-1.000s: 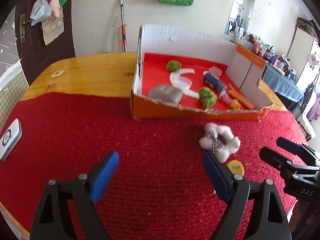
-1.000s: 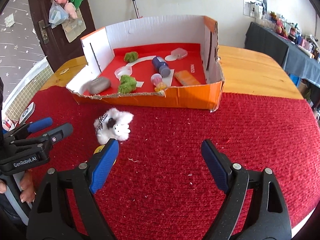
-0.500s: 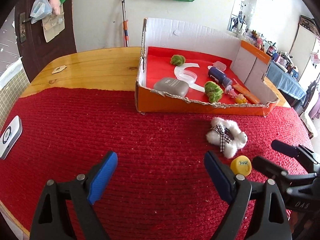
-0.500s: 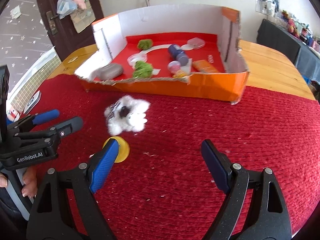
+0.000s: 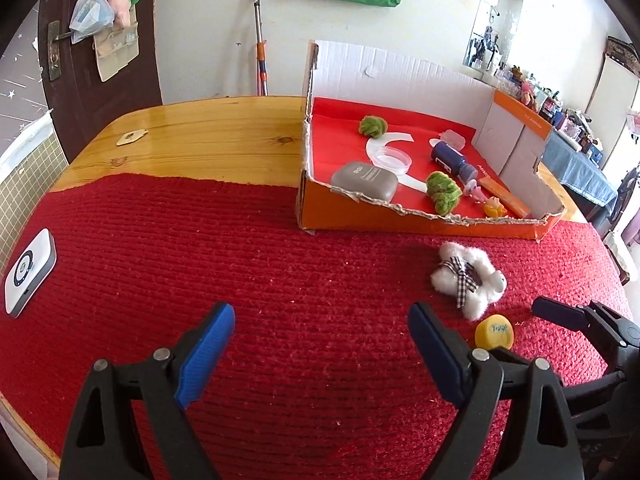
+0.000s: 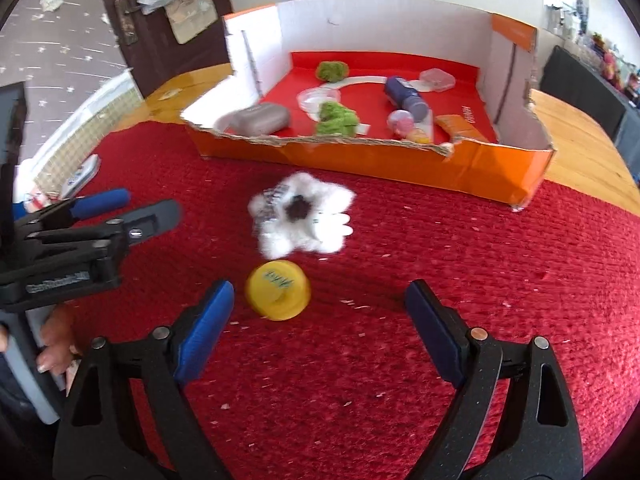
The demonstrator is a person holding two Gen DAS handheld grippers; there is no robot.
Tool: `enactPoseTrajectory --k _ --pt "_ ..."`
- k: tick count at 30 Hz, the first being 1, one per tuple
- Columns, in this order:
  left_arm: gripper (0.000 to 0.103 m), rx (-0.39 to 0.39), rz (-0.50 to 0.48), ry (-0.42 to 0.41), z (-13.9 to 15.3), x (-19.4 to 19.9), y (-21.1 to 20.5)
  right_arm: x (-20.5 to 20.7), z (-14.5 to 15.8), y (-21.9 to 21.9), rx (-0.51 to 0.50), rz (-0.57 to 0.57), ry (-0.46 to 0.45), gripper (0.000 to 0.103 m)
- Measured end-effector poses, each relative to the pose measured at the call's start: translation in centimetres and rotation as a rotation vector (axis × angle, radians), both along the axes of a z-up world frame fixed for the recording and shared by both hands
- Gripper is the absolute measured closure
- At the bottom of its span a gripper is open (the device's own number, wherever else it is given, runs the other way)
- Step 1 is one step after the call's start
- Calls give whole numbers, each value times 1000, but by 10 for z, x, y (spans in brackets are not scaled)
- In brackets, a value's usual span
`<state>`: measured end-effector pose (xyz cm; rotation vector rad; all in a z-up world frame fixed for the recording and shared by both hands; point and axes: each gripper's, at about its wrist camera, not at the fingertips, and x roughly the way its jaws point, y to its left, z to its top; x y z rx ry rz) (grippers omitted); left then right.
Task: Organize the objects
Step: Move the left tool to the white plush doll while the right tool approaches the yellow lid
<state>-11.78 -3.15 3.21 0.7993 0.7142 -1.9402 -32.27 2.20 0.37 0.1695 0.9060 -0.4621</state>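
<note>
A white plush toy (image 6: 304, 218) lies on the red cloth (image 6: 440, 280) in front of an orange cardboard box (image 6: 360, 160). A yellow cap (image 6: 279, 295) lies just in front of the toy. My right gripper (image 6: 320, 328) is open and empty; the cap sits just ahead of its left finger. My left gripper (image 5: 320, 352) is open and empty over bare cloth, to the left of the toy (image 5: 466, 278) and the cap (image 5: 494, 332). The box (image 5: 400, 216) holds a grey case (image 5: 364, 180), two green puffs, a blue bottle (image 5: 452, 160) and small items.
A white device (image 5: 30, 272) lies at the cloth's left edge. The wooden table (image 5: 200, 136) shows beyond the cloth. A door with hanging bags and a wall stand behind. My left gripper shows at the left of the right wrist view (image 6: 96, 216).
My right gripper has moved forward and left, so the cap and the toy now lie closer and nearer its middle. My left gripper has drawn back and left a little.
</note>
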Motion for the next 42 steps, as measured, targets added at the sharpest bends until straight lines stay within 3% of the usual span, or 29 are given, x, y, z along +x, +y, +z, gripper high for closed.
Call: enactPoseTrajectory --k 9,18,26,36,39,42 --pt "13 -1 -18 -8 -1 -2 2 3 -5 1 -121 -27 50 15" --pt "13 14 -113 -46 -5 -23 6 -27 9 -44 -113 -139 19 15" --pt "13 -54 -257 -110 3 -55 12 -29 12 -47 -84 -6 19 15" --pt "20 -64 -380 -145 1 -86 9 -23 10 -48 -61 106 20 15" --pt "23 -46 -412 -148 0 -90 7 -18 8 -43 -76 147 30 17" --pt "27 -43 -442 -146 0 -93 7 -13 6 -40 -91 177 47 26"
